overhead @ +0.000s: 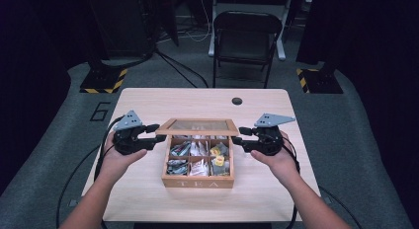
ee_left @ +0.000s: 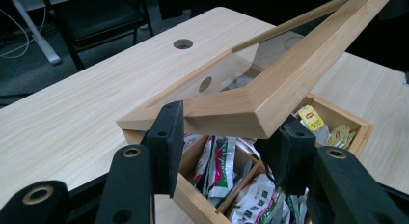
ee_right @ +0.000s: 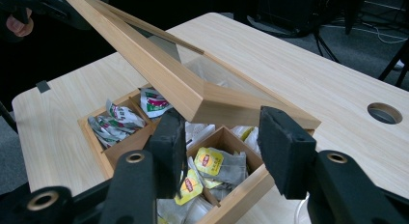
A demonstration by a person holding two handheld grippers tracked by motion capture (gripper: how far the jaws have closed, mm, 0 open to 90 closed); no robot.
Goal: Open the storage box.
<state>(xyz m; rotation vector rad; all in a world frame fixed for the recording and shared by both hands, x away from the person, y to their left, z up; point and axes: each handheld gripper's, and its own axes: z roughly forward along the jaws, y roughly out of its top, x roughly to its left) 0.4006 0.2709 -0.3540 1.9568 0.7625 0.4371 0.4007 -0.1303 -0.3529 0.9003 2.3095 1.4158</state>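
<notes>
A: Item one: wooden tea box (overhead: 197, 181), mid-table (overhead: 148, 98). Its glass-paned lid (overhead: 198, 126) is raised, tilted over the compartments.

B: Holders?

A: Left gripper (overhead: 154, 133) at the lid's left corner, the jaws part-open astride the frame; pad contact cannot be told. Right gripper (overhead: 237, 136) at the right corner, jaws wide, likewise unclear.

B: Contents, surroundings?

A: Tea bags (overhead: 197, 157) in six compartments. Cable hole (overhead: 237, 100) beyond; a black chair (overhead: 245, 36) behind the table.
</notes>
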